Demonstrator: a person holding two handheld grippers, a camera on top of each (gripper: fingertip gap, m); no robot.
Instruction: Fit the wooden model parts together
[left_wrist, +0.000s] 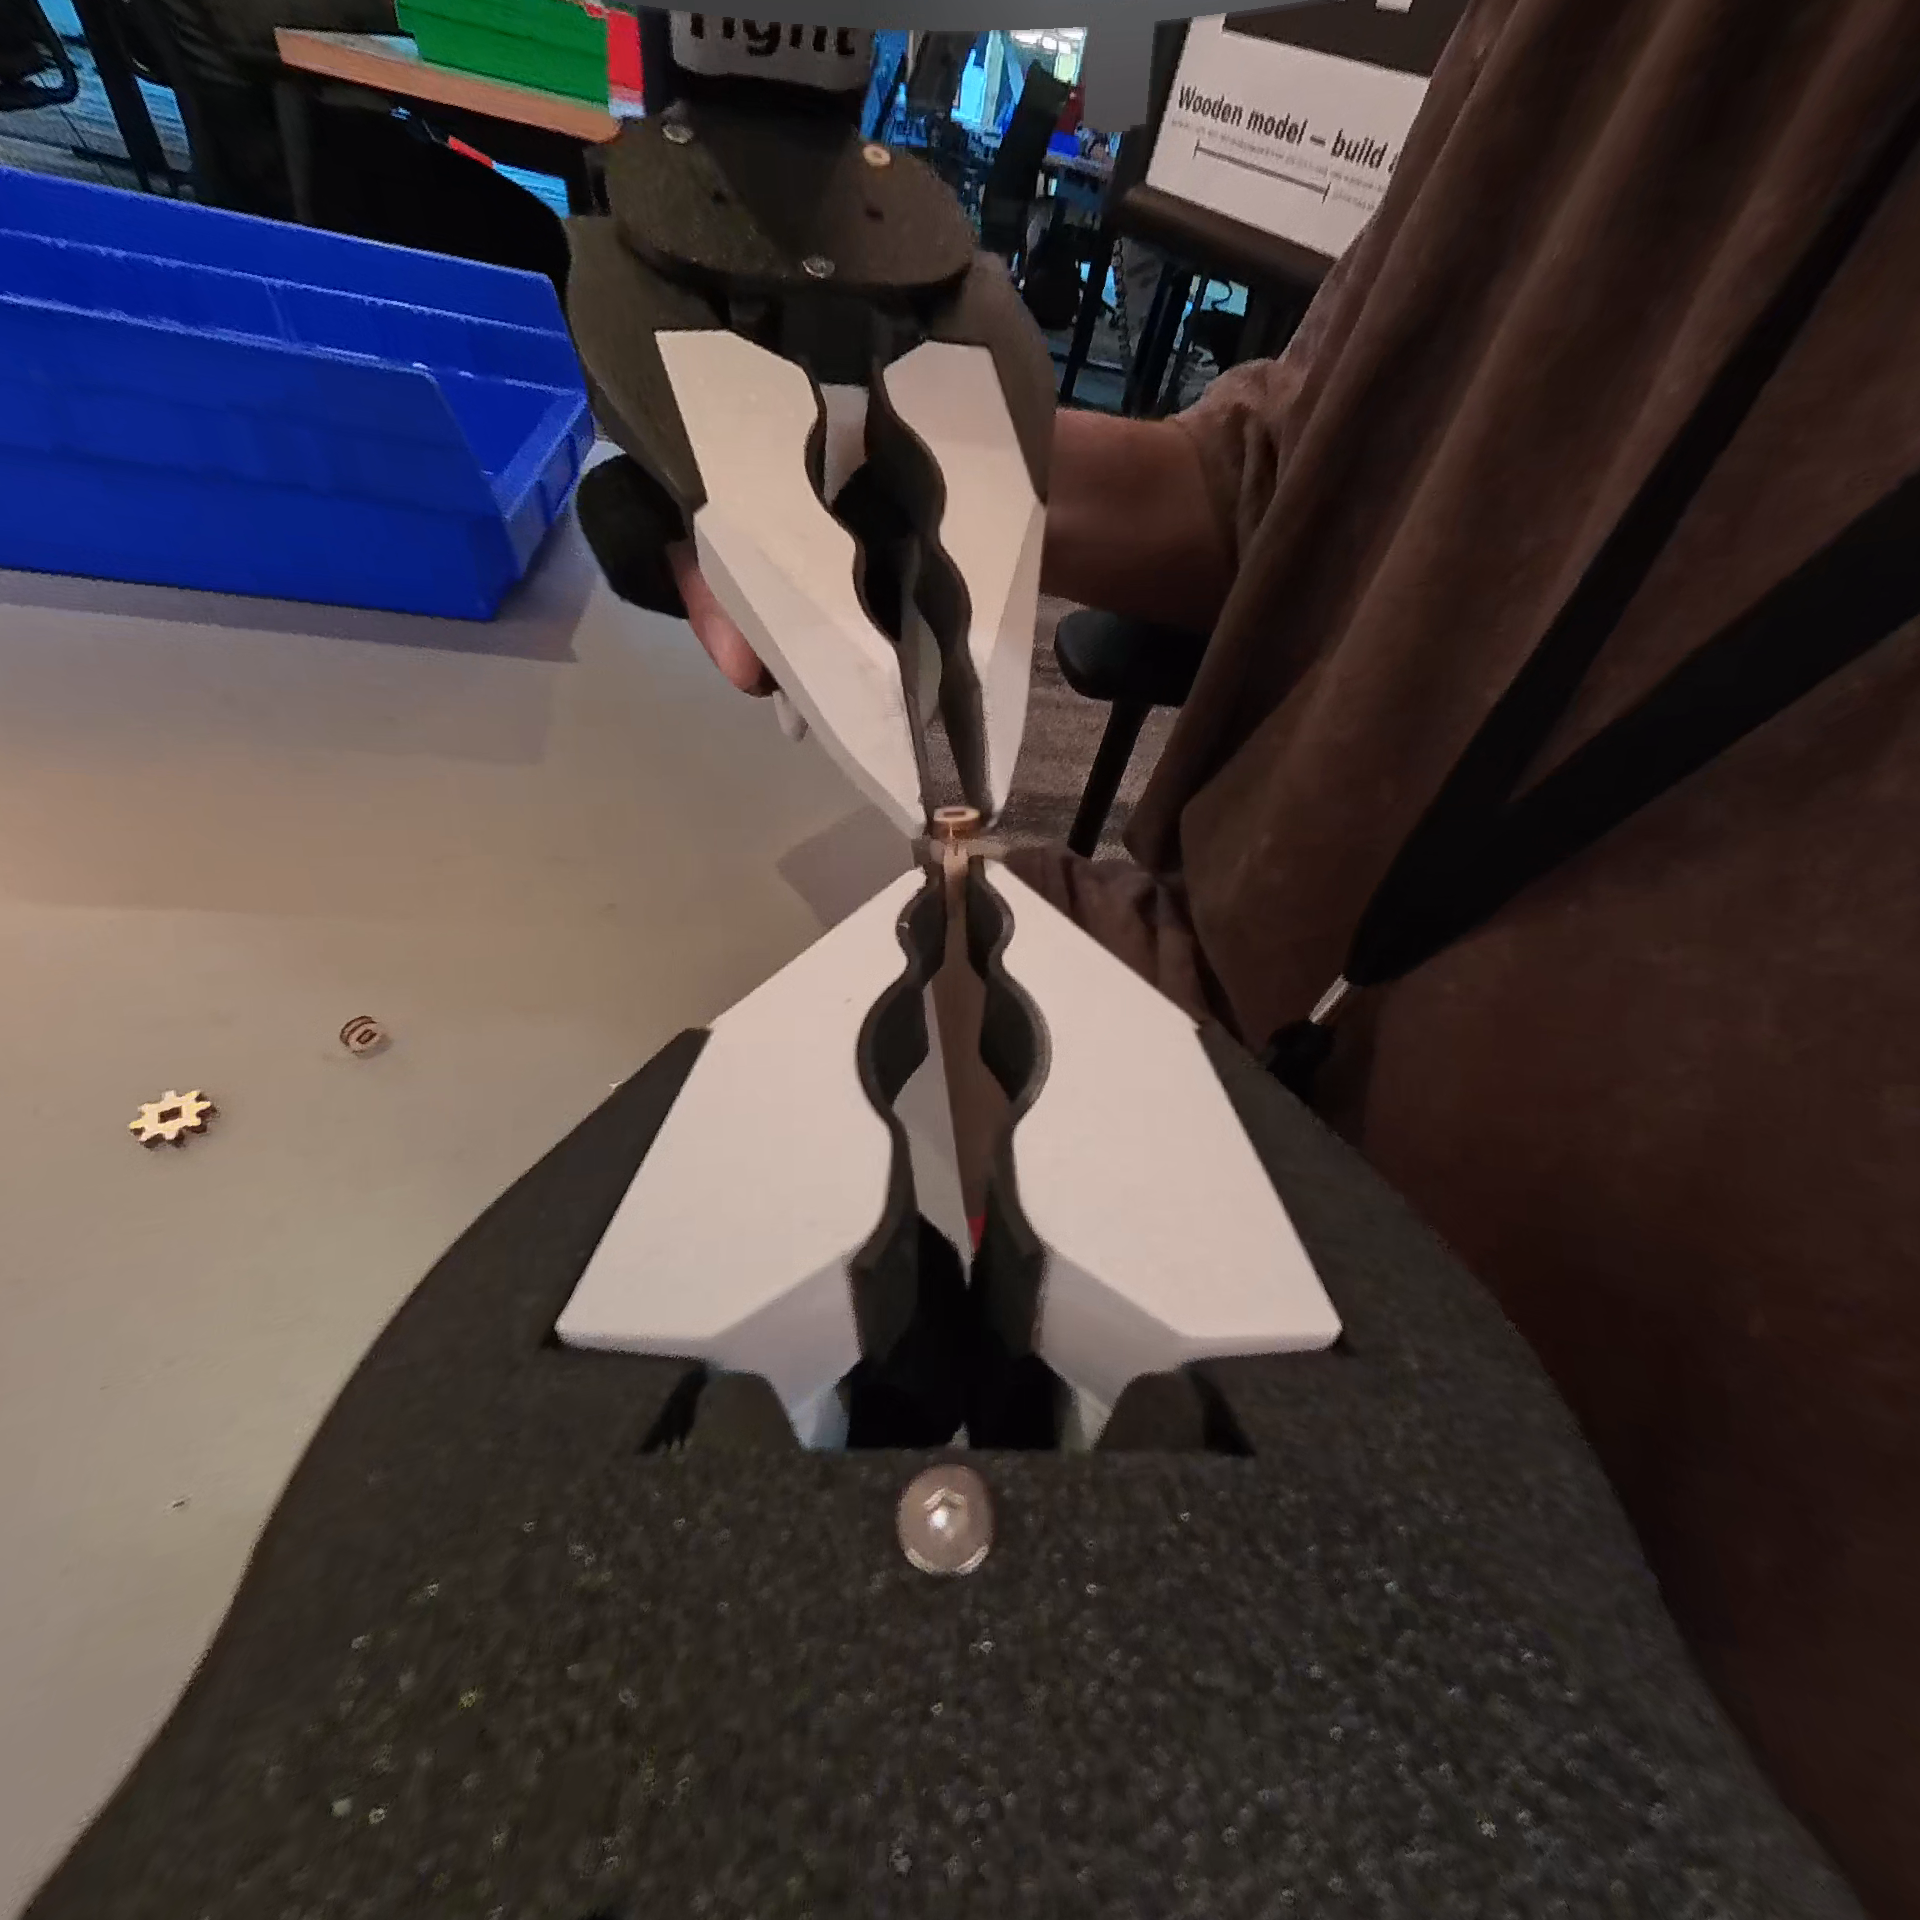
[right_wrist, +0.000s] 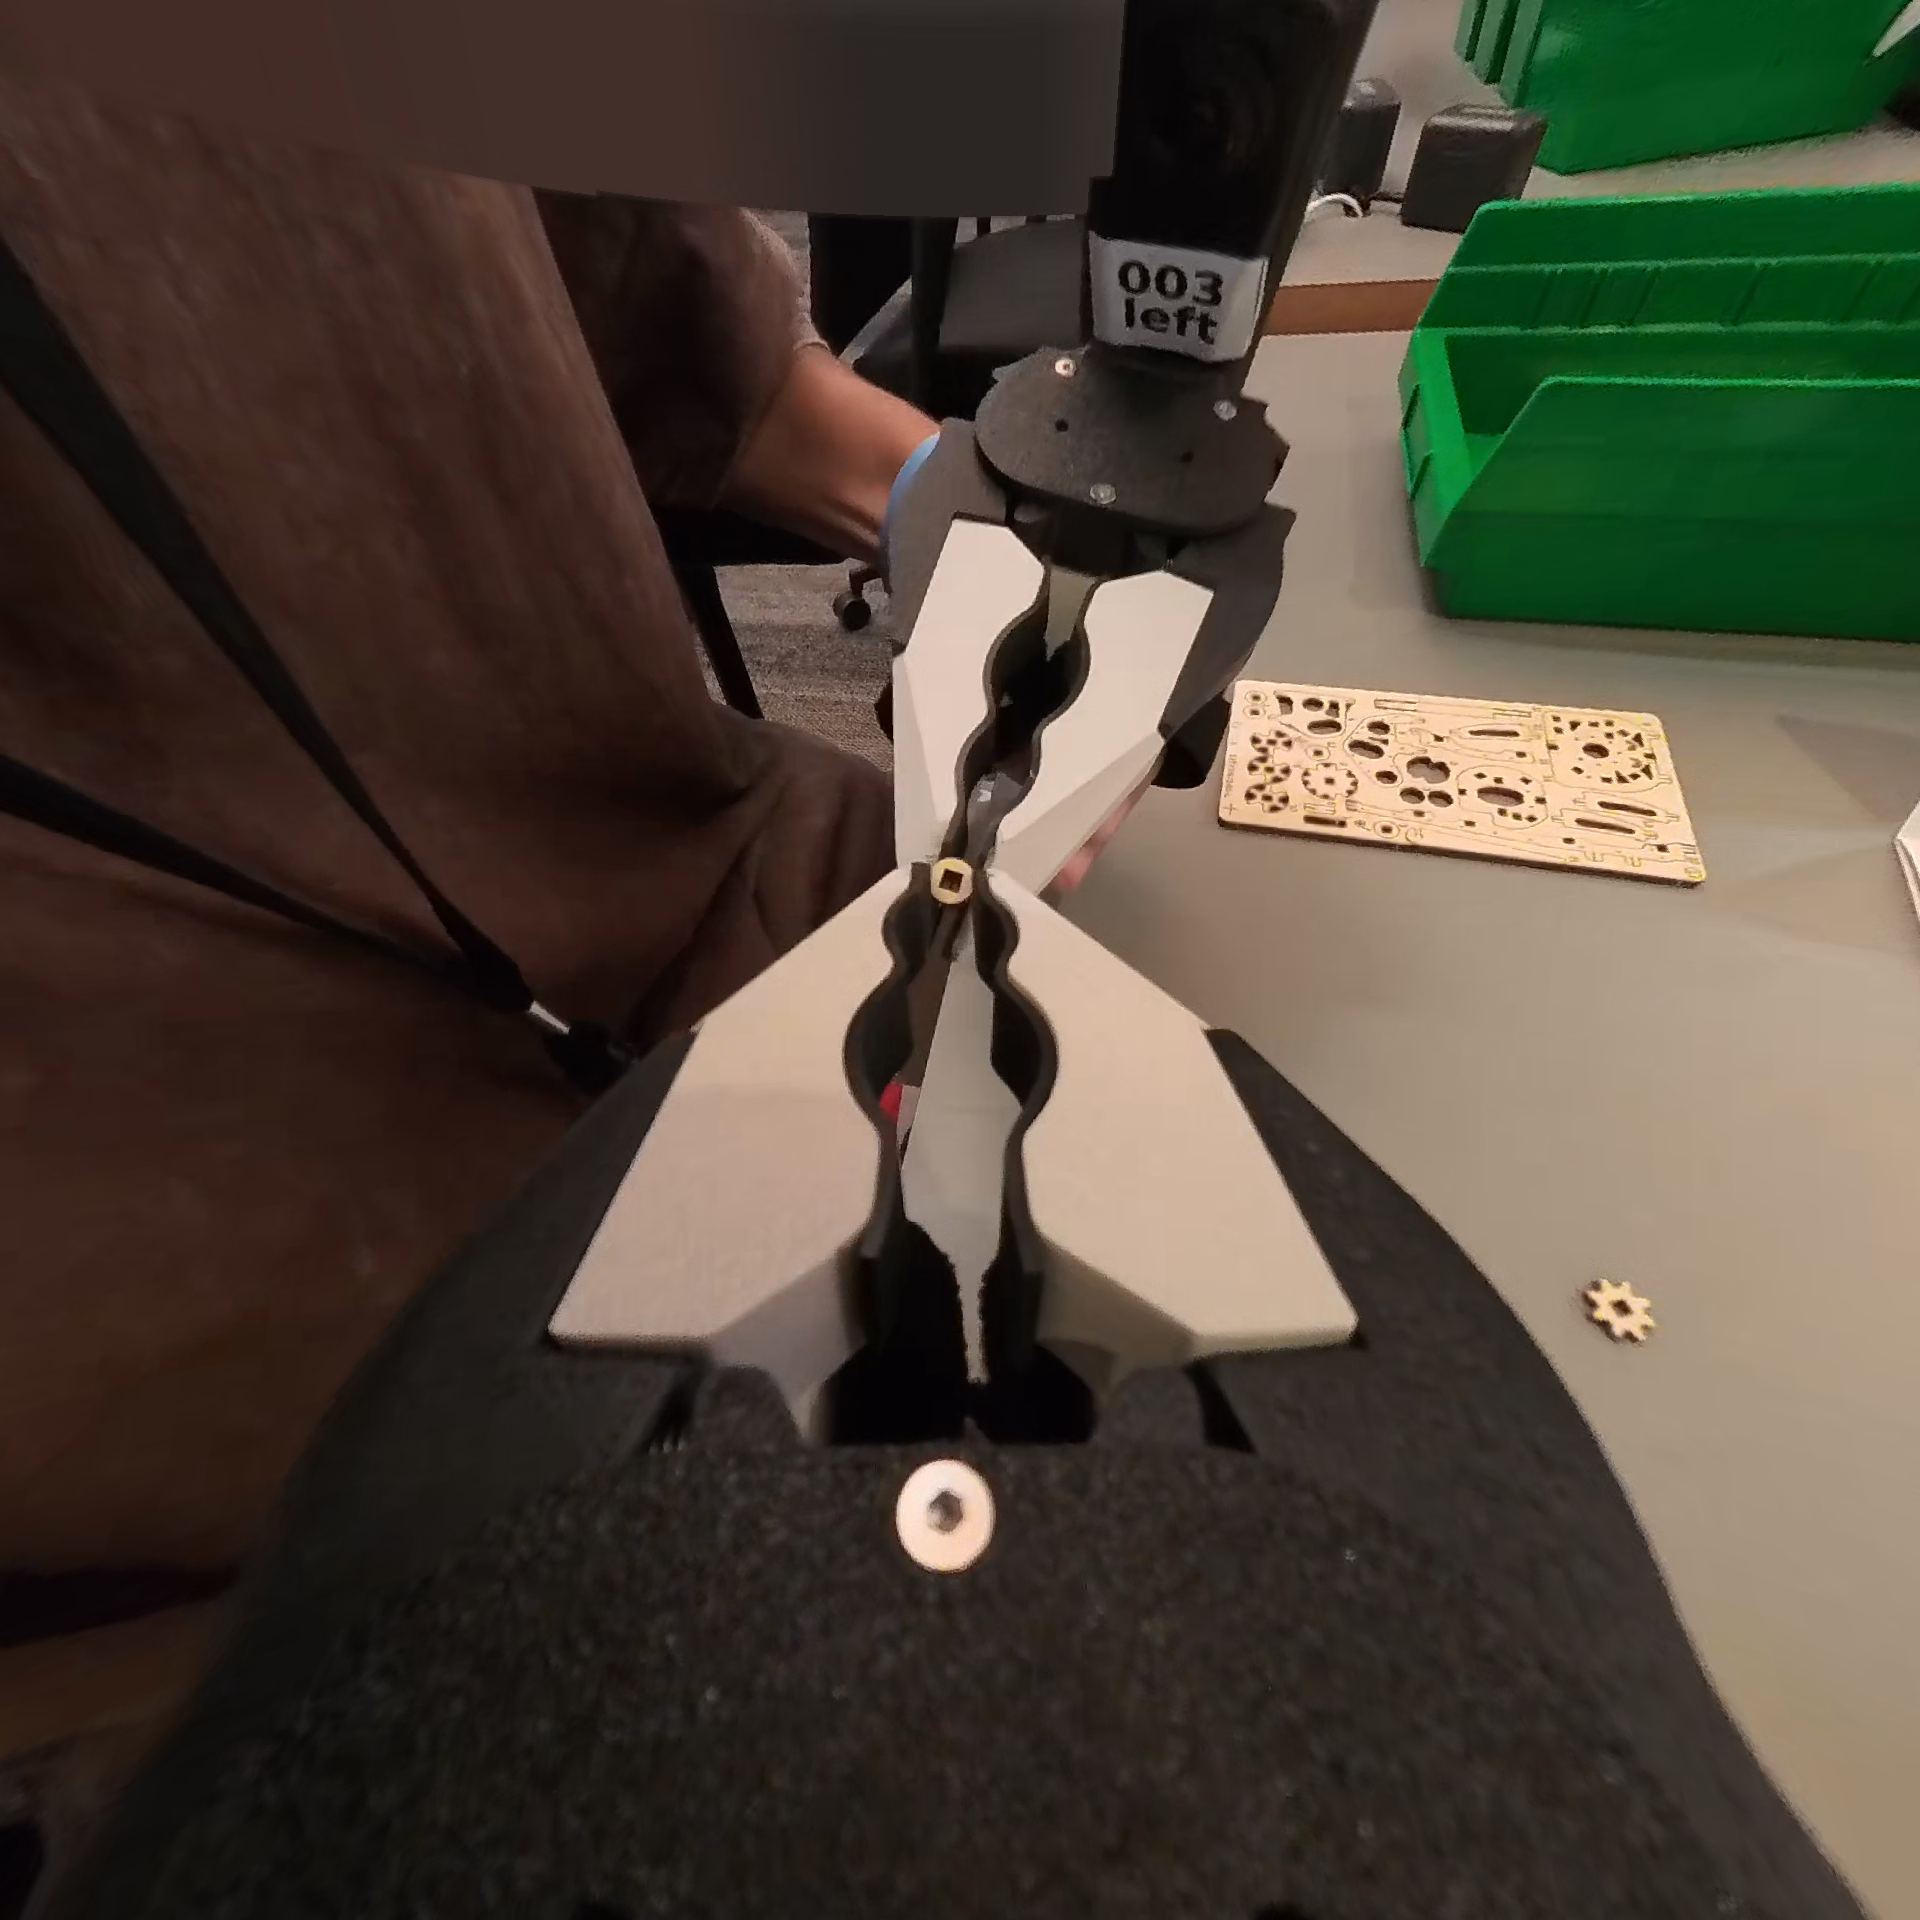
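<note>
Two grippers tip to tip above the table edge: right gripper (right_wrist: 952, 885) clamped on one small wooden ring (right_wrist: 952, 883); left gripper (left_wrist: 954, 854) pinching one thin wooden piece (left_wrist: 953, 878), possibly a strip. On the table (left_wrist: 416, 831), one gear (left_wrist: 172, 1118), one small disc (left_wrist: 364, 1035), one wooden parts sheet (right_wrist: 1455, 790).

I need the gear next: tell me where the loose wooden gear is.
The wooden gear lies flat on the grey table, right side of the right wrist view, nearer the camera than the wooden parts sheet.
</note>
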